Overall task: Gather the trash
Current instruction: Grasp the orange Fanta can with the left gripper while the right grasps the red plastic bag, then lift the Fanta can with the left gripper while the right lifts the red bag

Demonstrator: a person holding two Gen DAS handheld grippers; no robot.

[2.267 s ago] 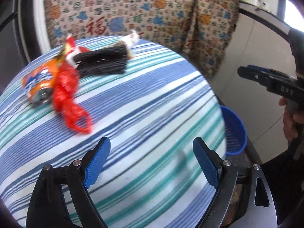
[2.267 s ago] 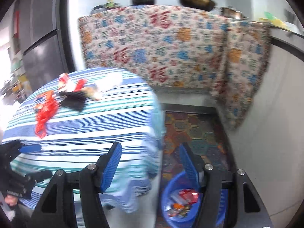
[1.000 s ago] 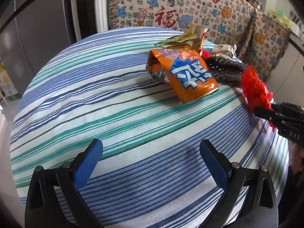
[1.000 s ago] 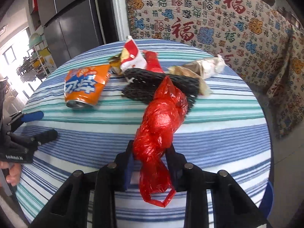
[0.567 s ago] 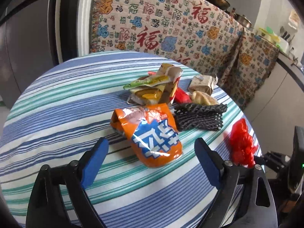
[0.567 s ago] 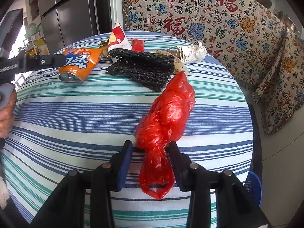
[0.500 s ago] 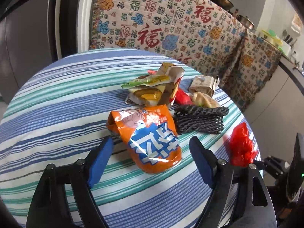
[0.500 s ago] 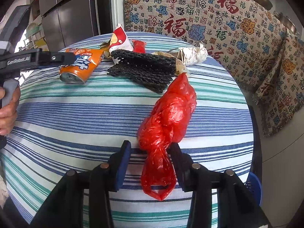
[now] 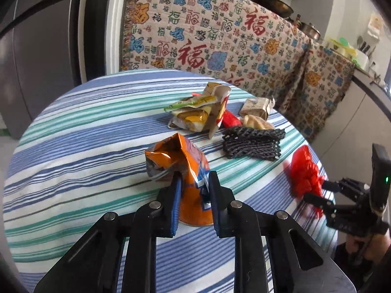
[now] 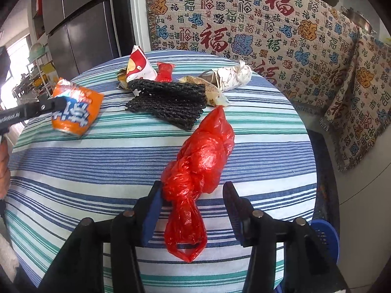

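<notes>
An orange snack bag (image 9: 176, 156) sits on the round striped table (image 9: 73, 151), one end tipped up. My left gripper (image 9: 194, 178) has its jaws closing on it, and both blue pads press its sides. The right wrist view shows that bag (image 10: 75, 114) at far left with the left gripper (image 10: 57, 103) on it. A knotted red plastic bag (image 10: 205, 151) lies on the cloth between the jaws of my right gripper (image 10: 193, 185), which are opening; the right pad stands apart from it. In the left wrist view the red bag (image 9: 303, 171) and right gripper (image 9: 315, 190) are at the right edge.
Black foam netting (image 10: 168, 100), a red-and-white packet (image 10: 139, 66), a small red wrapper (image 10: 165, 72) and a crumpled paper wrap (image 10: 232, 75) lie at the table's far side. A blue basket (image 10: 325, 239) stands on the floor at right. A patterned cloth (image 10: 244, 24) hangs behind.
My left gripper came over the orange bag and shut on it, tipping one end up. The right jaws spread apart from the red bag, which now rests on the cloth.
</notes>
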